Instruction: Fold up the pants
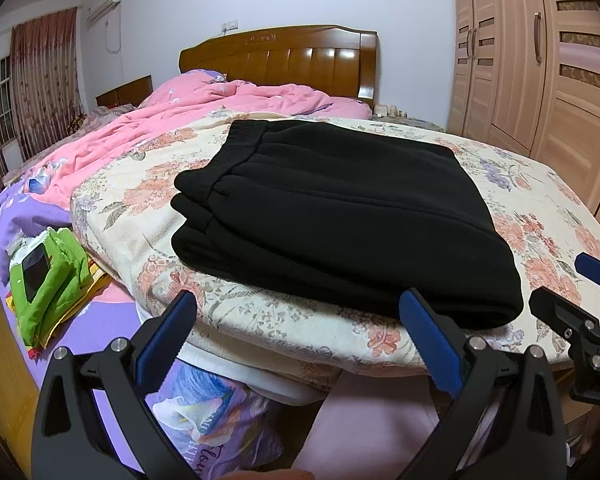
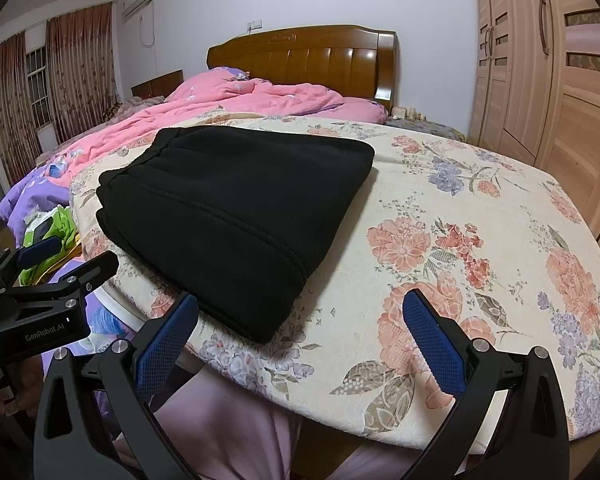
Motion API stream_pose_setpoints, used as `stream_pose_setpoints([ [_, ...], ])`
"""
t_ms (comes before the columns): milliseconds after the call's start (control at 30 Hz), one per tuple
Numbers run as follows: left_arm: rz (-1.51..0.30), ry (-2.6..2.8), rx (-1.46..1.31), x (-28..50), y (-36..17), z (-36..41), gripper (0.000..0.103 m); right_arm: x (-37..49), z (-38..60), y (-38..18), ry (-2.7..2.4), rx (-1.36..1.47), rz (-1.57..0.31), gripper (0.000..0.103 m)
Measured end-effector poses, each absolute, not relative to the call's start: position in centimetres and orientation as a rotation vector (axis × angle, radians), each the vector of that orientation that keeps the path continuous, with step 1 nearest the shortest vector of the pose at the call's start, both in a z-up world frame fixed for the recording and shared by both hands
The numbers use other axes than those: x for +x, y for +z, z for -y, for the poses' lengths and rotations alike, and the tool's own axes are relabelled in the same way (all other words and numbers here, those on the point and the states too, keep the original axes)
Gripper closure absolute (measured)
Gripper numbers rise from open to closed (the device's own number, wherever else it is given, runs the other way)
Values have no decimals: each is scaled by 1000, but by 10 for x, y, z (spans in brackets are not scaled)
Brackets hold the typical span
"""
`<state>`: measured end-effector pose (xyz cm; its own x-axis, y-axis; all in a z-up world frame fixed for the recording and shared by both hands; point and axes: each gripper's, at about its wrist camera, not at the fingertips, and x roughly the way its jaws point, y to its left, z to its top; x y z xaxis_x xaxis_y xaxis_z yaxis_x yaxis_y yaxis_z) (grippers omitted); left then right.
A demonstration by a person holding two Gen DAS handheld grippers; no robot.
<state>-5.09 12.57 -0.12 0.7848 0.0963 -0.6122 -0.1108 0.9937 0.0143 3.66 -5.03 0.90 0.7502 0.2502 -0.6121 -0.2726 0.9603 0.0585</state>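
Observation:
Black pants lie folded into a thick rectangle on a floral quilt, with the elastic waistband toward the far left. My left gripper is open and empty, just short of the fold's near edge. In the right wrist view the same pants sit left of centre on the floral quilt. My right gripper is open too, holding nothing, near the fold's near right corner. Each gripper shows in the other's view: the right gripper at the right edge, the left gripper at the left edge.
A crumpled pink duvet and a wooden headboard lie beyond the quilt. A wardrobe stands at the right. A green cloth item with a phone rests on the purple sheet at left. Someone's pale trouser legs are below.

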Motion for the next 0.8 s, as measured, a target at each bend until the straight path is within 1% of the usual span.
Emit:
stream_pose_setpoints([
  [800, -663, 112, -30, -52, -3, -127, 2, 38, 50, 7, 288, -39, -670, 4],
])
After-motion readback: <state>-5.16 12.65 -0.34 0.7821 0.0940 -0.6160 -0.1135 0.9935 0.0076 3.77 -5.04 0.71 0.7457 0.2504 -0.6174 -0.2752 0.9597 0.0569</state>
